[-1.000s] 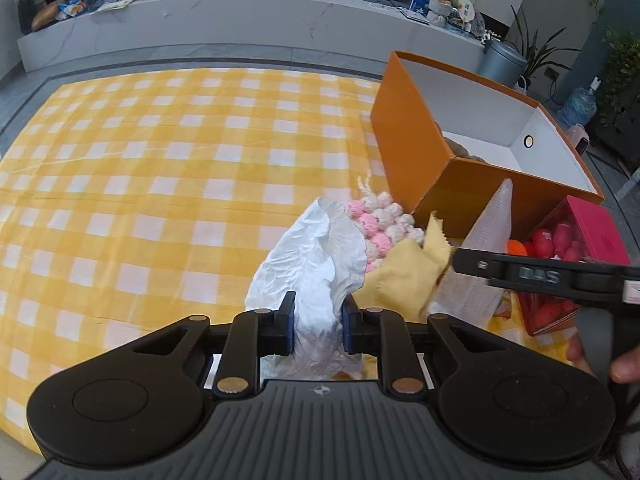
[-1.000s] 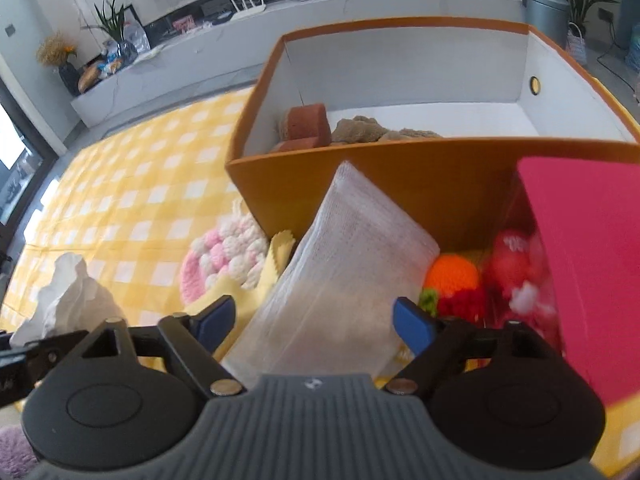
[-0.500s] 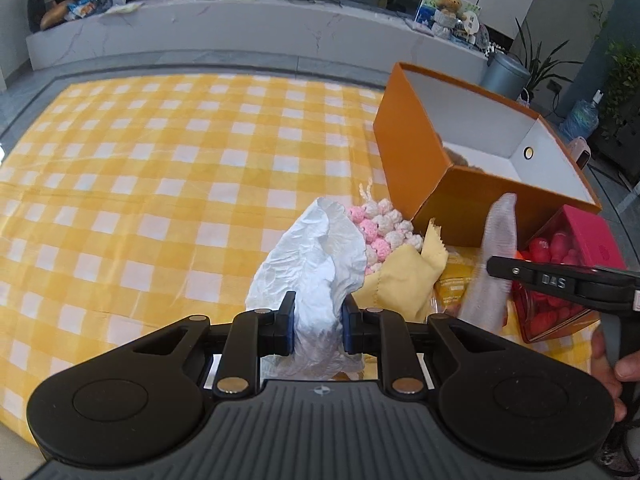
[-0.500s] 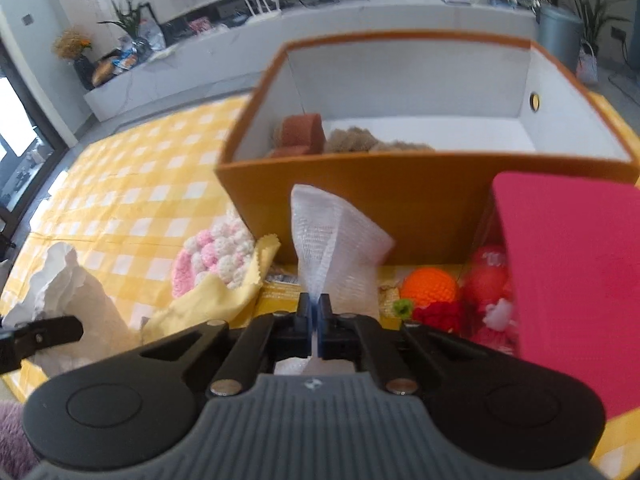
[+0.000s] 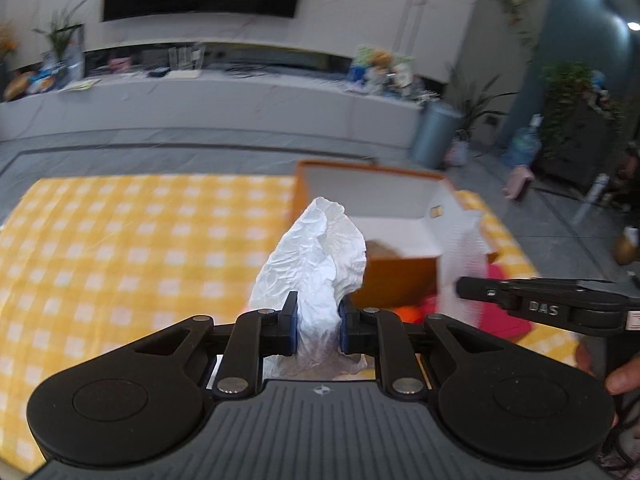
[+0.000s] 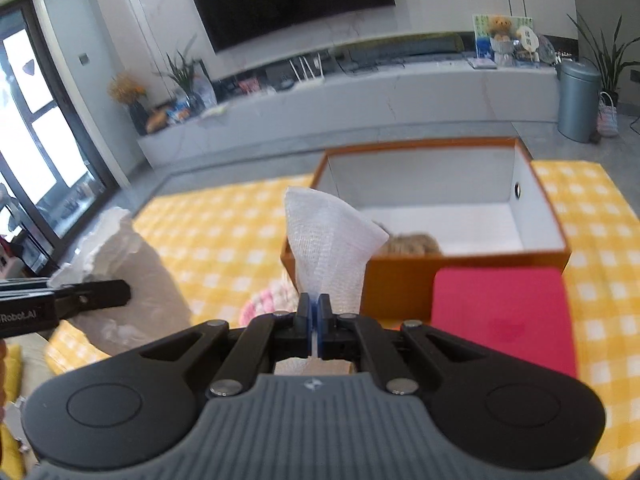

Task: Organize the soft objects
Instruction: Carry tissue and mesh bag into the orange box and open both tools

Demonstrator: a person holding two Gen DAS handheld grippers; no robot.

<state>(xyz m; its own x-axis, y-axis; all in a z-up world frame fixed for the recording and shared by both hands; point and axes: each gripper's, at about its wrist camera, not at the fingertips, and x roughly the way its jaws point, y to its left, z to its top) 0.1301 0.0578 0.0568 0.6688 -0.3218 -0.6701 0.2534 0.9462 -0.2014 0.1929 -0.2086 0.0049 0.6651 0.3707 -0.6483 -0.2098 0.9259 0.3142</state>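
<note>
Ahead of both claws, the yellow checked cloth (image 6: 224, 240) is spreading wide over the surface, and the orange box (image 6: 464, 280) is standing on it with its open top facing up, just beyond the fingertips. Its near wall is rising between each held item and the white interior, where a tan fuzzy thing (image 6: 412, 245) is already lying against that wall. A red lid or box (image 6: 500, 312) is sitting in front of the right claw, slightly to its right, touching or nearly touching the orange wall; I cannot tell which.

The left gripper (image 5: 317, 322) is pinching a crumpled white plastic bag (image 5: 316, 256), which is standing up above the fingers. The right gripper (image 6: 314, 322) is clamping a white mesh cloth (image 6: 328, 240) between almost fully closed fingers, the cloth fanning upward.

Judging from this, both items are being carried to the box, and the drop is not yet done. Next, each claw is needing to clear the near rim, reach over the interior and release. Room inside is looking ample toward the far wall. The two claws are working close together, so going one at a time seems safer, and the loose bag could be snagging on the rim.

A pink-and-white knitted piece (image 6: 264, 304) is lying below the right claw's left finger, still outside the box.
</note>
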